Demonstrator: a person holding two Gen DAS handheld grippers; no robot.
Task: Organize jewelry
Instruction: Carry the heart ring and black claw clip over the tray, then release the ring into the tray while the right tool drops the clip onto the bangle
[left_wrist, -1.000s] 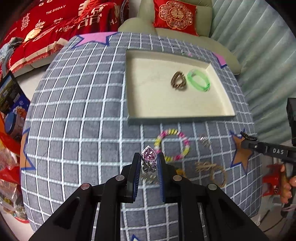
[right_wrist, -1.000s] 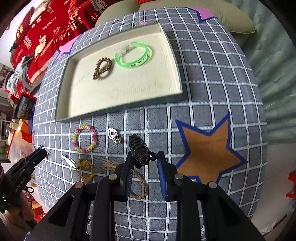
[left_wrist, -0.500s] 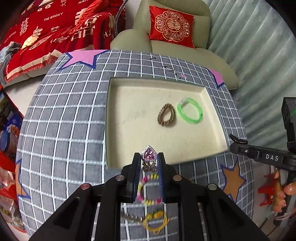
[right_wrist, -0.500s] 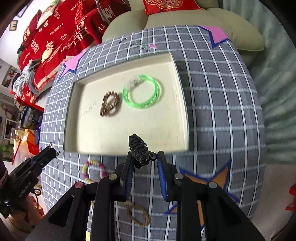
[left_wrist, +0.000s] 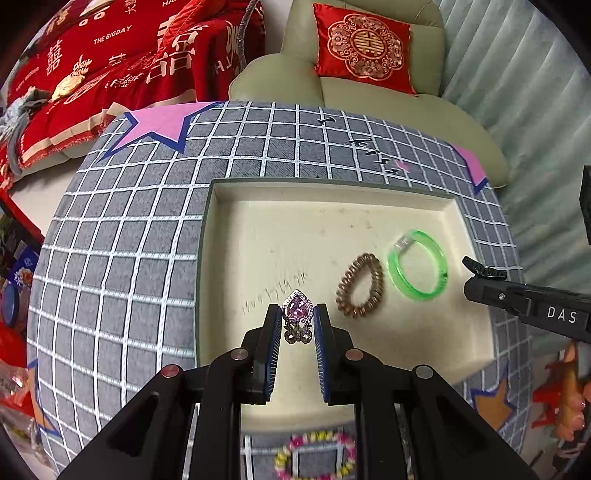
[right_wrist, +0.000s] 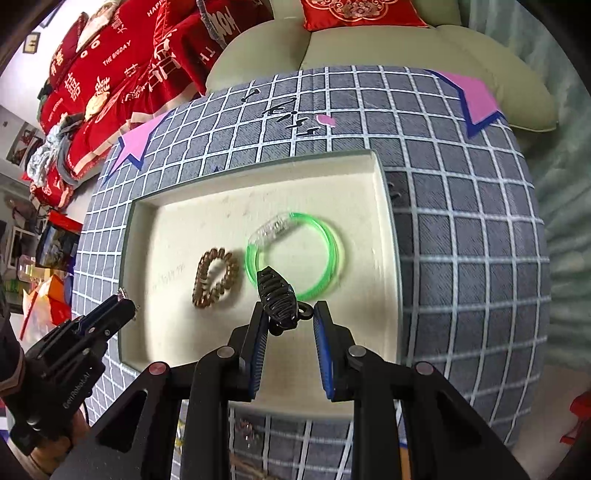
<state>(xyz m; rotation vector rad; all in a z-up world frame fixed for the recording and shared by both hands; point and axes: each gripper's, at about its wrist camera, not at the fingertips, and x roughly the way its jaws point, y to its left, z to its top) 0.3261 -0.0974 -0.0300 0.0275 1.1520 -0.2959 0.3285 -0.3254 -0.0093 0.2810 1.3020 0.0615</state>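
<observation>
My left gripper (left_wrist: 296, 320) is shut on a silver ring with a pink heart stone (left_wrist: 297, 309) and holds it above the cream tray (left_wrist: 314, 229). My right gripper (right_wrist: 290, 317) is shut on a black hair claw clip (right_wrist: 277, 297) above the same tray (right_wrist: 177, 229), near its right part. In the tray lie a brown spiral hair tie (left_wrist: 359, 286) (right_wrist: 214, 278) and a green bangle (left_wrist: 417, 271) (right_wrist: 295, 254). The right gripper's tip (left_wrist: 484, 280) shows at the tray's right edge in the left wrist view; the left gripper (right_wrist: 118, 310) shows at its left edge in the right wrist view.
The tray sits on a grey checked cloth (left_wrist: 122, 240) with pink and orange stars. A pink-and-yellow bead bracelet (left_wrist: 314, 456) lies on the cloth below the tray. A sofa with a red cushion (left_wrist: 364, 48) and red bedding (left_wrist: 92, 66) stand behind the table.
Both grippers have moved forward from the loose jewelry on the cloth to above the tray, each still holding its item.
</observation>
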